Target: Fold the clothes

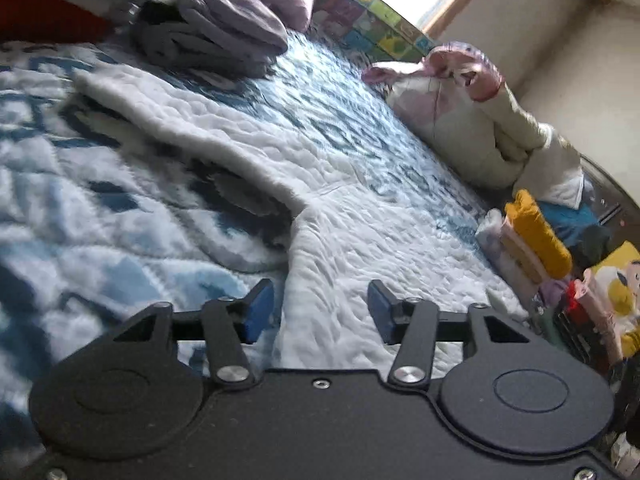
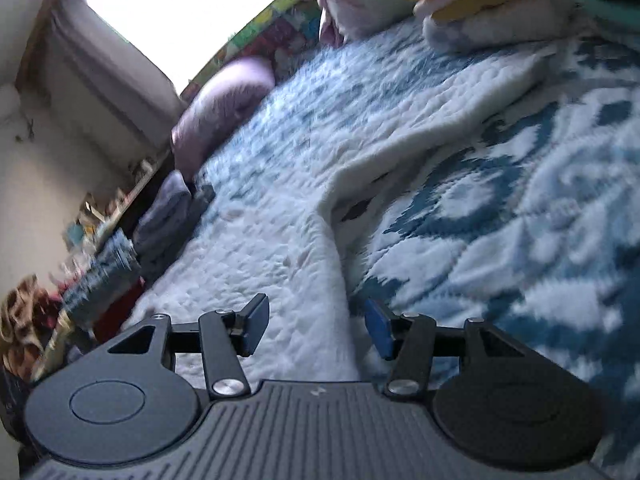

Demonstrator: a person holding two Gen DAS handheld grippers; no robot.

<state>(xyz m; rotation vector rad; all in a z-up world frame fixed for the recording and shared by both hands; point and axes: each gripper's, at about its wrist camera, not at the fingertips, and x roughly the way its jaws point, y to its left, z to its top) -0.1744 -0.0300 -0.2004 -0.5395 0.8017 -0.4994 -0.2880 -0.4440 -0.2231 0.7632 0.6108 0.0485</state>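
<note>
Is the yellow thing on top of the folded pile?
Yes, in the left wrist view the yellow garment lies on top of the folded stack at the bed's edge.

Left gripper [image 1: 320, 312] fingers spread over white quilted garment [image 1: 340, 216], blue-patterned bedspread [image 1: 80, 208]

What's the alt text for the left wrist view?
Open left gripper hovers low over a white quilted garment spread on a blue-and-white patterned bedspread, jaws empty. Folded grey clothes lie beyond; a folded stack topped in yellow sits right.
</note>
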